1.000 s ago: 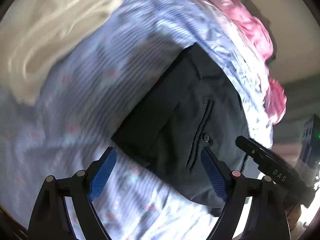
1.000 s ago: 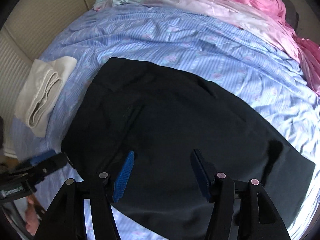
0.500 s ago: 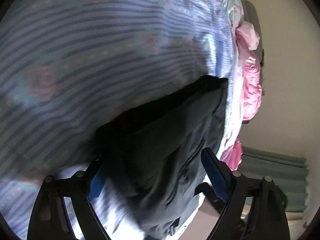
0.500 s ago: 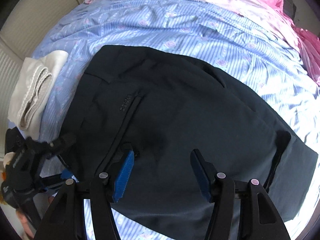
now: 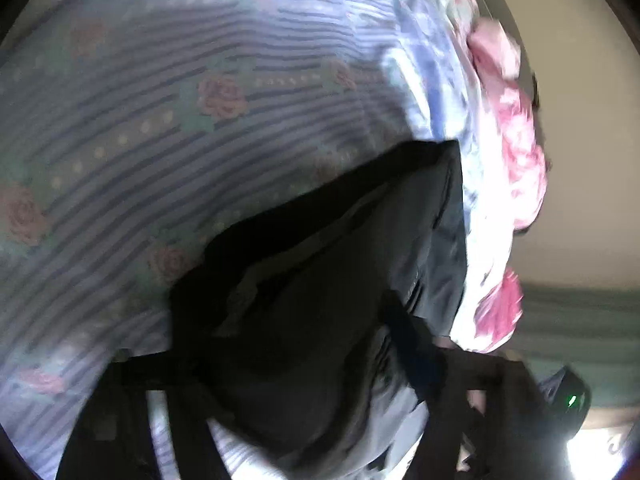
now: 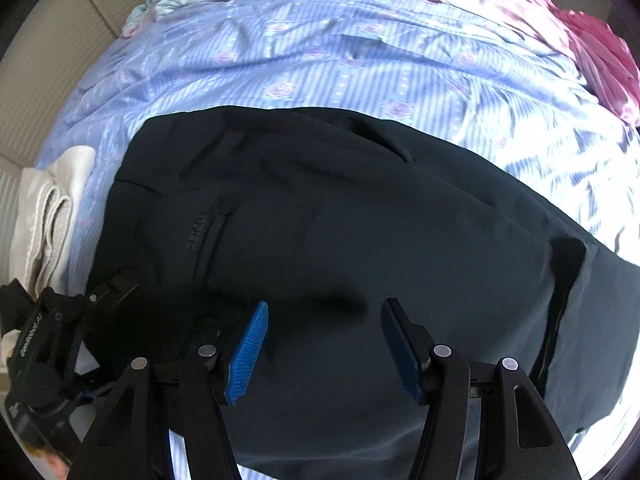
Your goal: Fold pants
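Pants (image 6: 360, 240), black, lie spread on the blue striped bedsheet (image 6: 360, 60), filling the space ahead of and beneath both tools. We note the right gripper (image 6: 324, 352) with its jaws standing apart over the cloth, blue pads clear of the fabric. The left gripper (image 5: 296, 364) has just been closing its jaws with a bunched fold of the waist end between them; through the blur we cannot tell whether the pads grip it yet.
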